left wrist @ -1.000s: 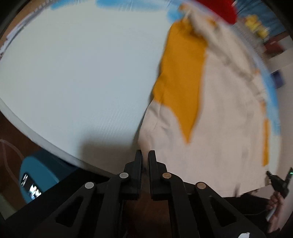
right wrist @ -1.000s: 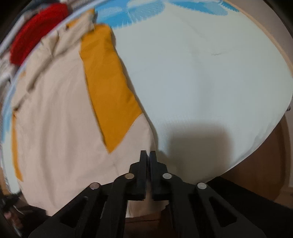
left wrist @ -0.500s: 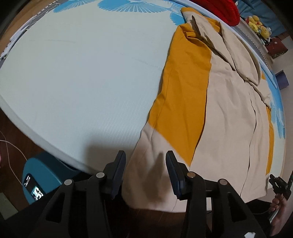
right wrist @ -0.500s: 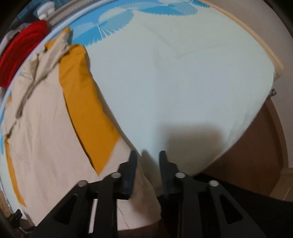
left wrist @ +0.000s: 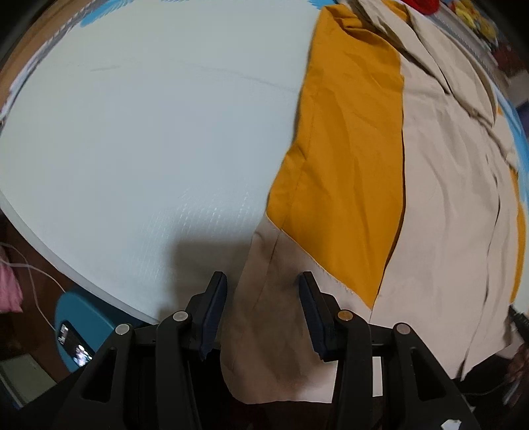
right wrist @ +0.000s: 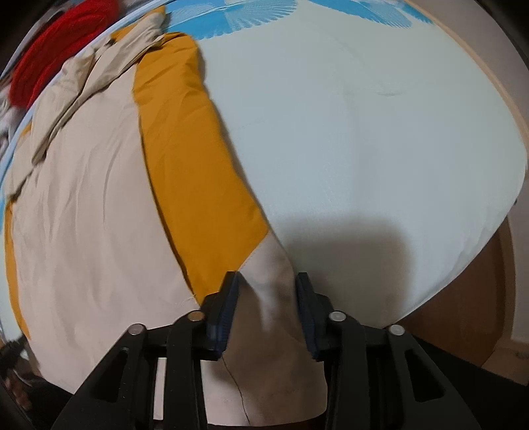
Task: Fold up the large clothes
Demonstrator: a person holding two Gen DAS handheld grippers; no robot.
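A: What is taking up most of the two views?

B: A bed (left wrist: 139, 139) with a pale, faintly textured sheet, blue printing along its far edge (right wrist: 264, 10). Lying flat on one side of it is the large garment (left wrist: 439, 185), beige with a broad mustard-orange panel (left wrist: 350, 145) running lengthwise and a thinner orange strip at its other edge.

A: And where is its near end sitting?

B: It is hanging over the near edge of the bed, toward the cameras. A beige corner is drooping down between the left gripper (left wrist: 263, 311) fingers.

A: Are those fingers pinching it?

B: No, they are standing spread wide, one on each side of the corner, with cloth between but not clamped.

A: The right gripper (right wrist: 266, 307)?

B: The same: fingers apart, with the beige edge of the garment (right wrist: 79, 211) just below the orange panel rising between them, unpinched.

A: Anything smaller around?

B: A red bundle (right wrist: 56, 59) is lying past the garment's far end. A teal round object (left wrist: 79, 327) with a small lit screen is sitting below the bed edge in the left view, with a white cable (left wrist: 36, 287) beside it.
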